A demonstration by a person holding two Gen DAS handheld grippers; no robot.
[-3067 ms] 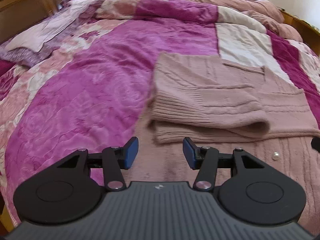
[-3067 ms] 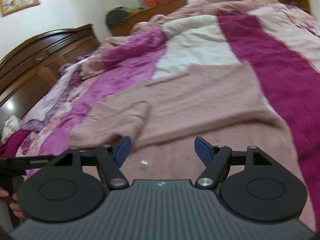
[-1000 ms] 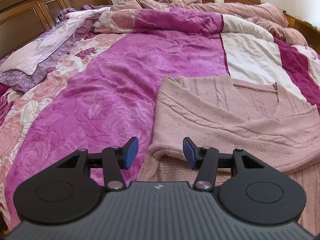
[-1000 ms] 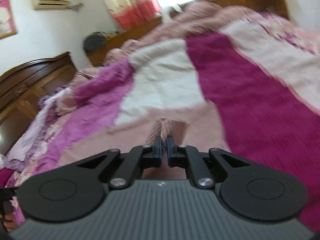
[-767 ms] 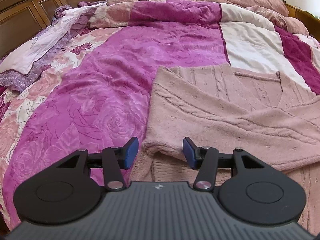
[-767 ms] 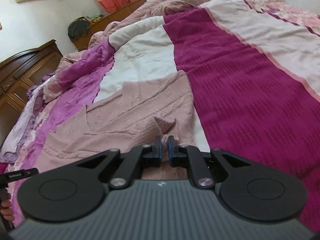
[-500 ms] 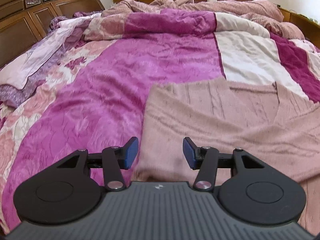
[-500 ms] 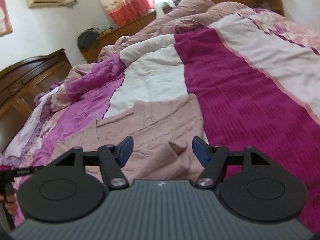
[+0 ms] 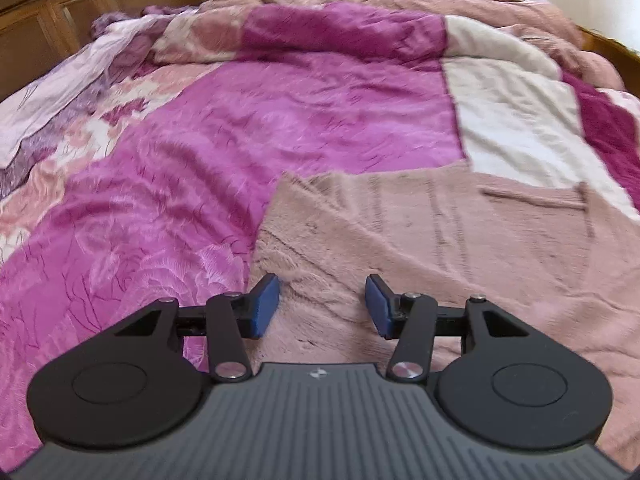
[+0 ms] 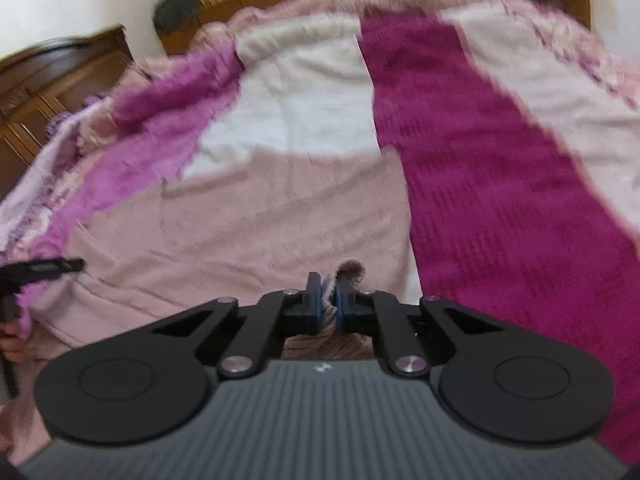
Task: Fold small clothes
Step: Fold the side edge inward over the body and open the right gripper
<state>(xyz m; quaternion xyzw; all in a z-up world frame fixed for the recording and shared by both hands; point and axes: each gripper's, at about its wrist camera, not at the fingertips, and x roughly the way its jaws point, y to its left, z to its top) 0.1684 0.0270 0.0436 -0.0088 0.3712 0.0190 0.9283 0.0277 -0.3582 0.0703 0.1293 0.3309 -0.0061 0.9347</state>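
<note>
A dusty pink knitted sweater (image 9: pixel 440 236) lies spread on the bed with its V-neck to the right. It also shows in the right wrist view (image 10: pixel 256 216). My left gripper (image 9: pixel 322 306) is open, its blue pads hovering over the sweater's near left edge with nothing between them. My right gripper (image 10: pixel 327 304) is shut on a bunched fold of the sweater's near right edge, and a tuft of knit sticks up between the pads. The left gripper's tip (image 10: pixel 48 266) shows at the far left of the right wrist view.
The bed is covered by a magenta, white and pink patchwork quilt (image 9: pixel 304 120). A crumpled pink blanket (image 9: pixel 400 0) lies across the far end. A dark wooden headboard (image 10: pixel 52 80) stands to the left. A lilac pillow (image 9: pixel 52 96) lies at the left edge.
My right gripper was open half a second ago and has now shut on a fold of the sweater's right edge. My left gripper has stayed open and moved forward over the sweater's left edge.
</note>
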